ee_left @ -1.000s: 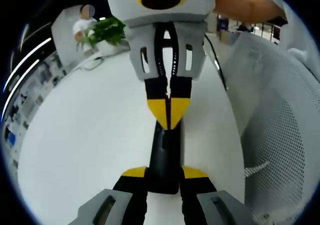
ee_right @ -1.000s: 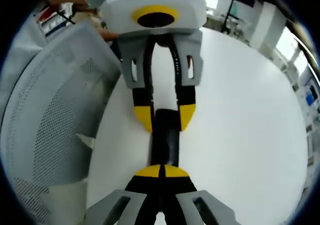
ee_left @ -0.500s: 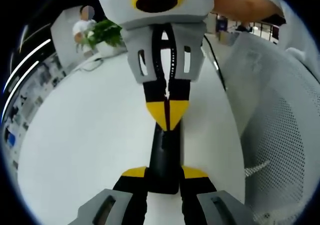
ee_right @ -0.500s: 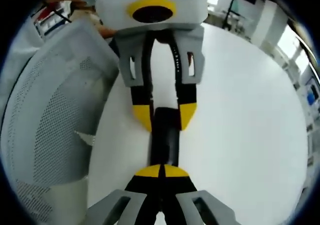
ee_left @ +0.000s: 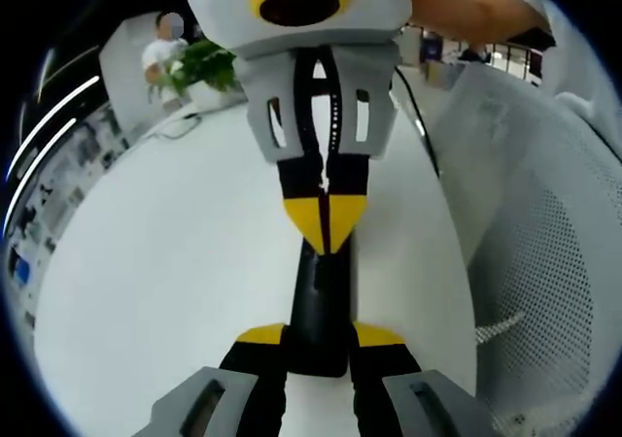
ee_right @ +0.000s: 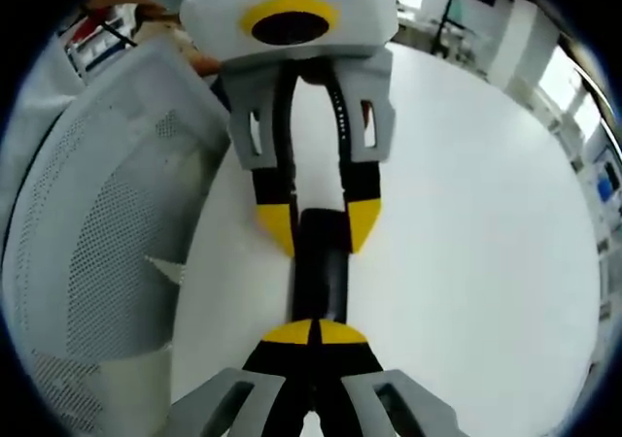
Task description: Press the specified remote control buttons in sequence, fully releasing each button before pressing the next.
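Nothing moved: L tongs (ee_left: 317, 345) clamp remote (ee_left: 321, 306).

One black remote control (ee_left: 320, 311) on one white table (ee_left: 165, 262). Two grippers: left gripper (ee_left: 319, 345), right gripper (ee_right: 315, 335). One potted plant (ee_left: 206, 68) far left; one mesh chair (ee_left: 544, 252) right.

White table (ee_left: 165, 262), black remote (ee_left: 319, 306) lying flat, potted plant (ee_left: 206, 68) (far edge)

A mesh chair (ee_left: 544, 233) crowds the bench (ee_left: 165, 262) at 3 o'clock; toward 9 o'clock lies open surface.
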Demonstrator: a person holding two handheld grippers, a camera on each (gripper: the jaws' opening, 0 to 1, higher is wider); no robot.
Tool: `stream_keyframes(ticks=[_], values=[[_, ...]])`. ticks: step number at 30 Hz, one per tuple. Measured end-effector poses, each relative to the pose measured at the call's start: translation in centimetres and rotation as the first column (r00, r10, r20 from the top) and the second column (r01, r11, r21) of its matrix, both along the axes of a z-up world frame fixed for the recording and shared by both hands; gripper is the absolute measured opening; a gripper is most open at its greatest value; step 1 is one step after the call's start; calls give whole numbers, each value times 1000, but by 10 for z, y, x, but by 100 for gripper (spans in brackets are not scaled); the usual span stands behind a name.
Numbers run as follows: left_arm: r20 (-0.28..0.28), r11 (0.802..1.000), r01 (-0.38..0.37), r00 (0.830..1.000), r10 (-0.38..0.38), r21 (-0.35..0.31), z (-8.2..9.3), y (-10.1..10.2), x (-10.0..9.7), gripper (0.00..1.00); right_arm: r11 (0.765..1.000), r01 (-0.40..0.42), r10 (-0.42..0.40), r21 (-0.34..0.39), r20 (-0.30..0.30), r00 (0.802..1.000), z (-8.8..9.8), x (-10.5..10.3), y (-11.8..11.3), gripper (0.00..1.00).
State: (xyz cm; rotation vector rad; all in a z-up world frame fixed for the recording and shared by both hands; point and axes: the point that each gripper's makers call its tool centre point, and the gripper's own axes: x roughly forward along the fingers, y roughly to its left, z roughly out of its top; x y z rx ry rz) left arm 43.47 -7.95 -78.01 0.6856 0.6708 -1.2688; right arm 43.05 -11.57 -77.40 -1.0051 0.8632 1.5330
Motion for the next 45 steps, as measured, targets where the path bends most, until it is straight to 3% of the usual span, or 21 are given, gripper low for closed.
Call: stream_keyframes(ticks=[15, 22, 30, 45], values=[[7, 1000, -1, 1000, 0, 20, 1, -1, 0, 23, 999, 17, -17, 30, 7, 1000, 1, 0, 0, 0], [15, 999, 9, 1000, -9, 30, 1, -1, -1, 23, 999, -17, 16, 33, 35, 999, 3, -1, 0, 0], [17, 999, 5, 1000, -6, 36, 0, 0, -1, 23, 999, -20, 18, 45, 33, 999, 14, -10, -4, 0], [18, 999, 5, 1000, -6, 32, -1, 1, 0, 23, 1000, -7, 7, 30, 10, 1000, 3, -15, -4, 0]])
